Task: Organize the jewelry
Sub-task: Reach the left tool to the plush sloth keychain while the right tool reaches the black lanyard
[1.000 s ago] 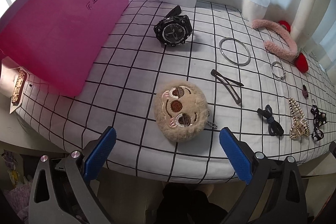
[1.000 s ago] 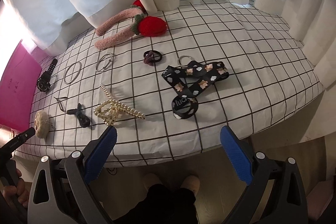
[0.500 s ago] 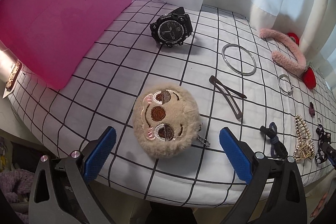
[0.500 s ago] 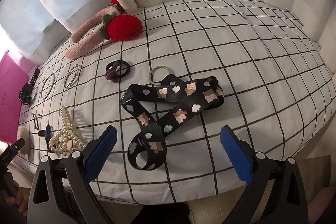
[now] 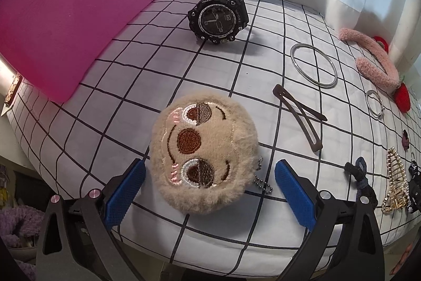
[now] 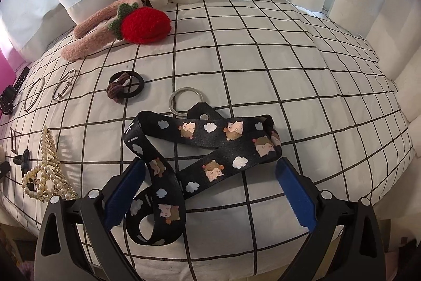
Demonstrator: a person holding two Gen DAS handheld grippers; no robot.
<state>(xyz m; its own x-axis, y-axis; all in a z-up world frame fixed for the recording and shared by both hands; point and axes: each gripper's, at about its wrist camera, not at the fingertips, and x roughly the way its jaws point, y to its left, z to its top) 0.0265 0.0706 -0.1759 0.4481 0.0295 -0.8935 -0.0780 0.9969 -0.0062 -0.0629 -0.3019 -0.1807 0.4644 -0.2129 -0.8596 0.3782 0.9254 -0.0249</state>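
In the left wrist view my left gripper [image 5: 209, 191] is open, its blue pads on either side of a beige plush monkey-face charm [image 5: 204, 152] with a bead chain, lying on the checked cloth. In the right wrist view my right gripper [image 6: 209, 192] is open over a black lanyard with cartoon hedgehogs [image 6: 208, 154] and its metal key ring [image 6: 185, 103]; the pads straddle the strap's folds.
A black sport watch [image 5: 218, 19], silver bangle [image 5: 313, 65], brown hair clip [image 5: 300, 116], small ring [image 5: 375, 103], pink headband with red strawberry [image 6: 126, 23], pearl claw clip [image 6: 47, 170], dark hair tie [image 6: 125, 86] lie on the cloth. A pink folder [image 5: 68, 9] stands at left.
Both grippers have moved forward and down. The plush charm now lies between the left pads, and the lanyard lies between the right pads. Both stay open.
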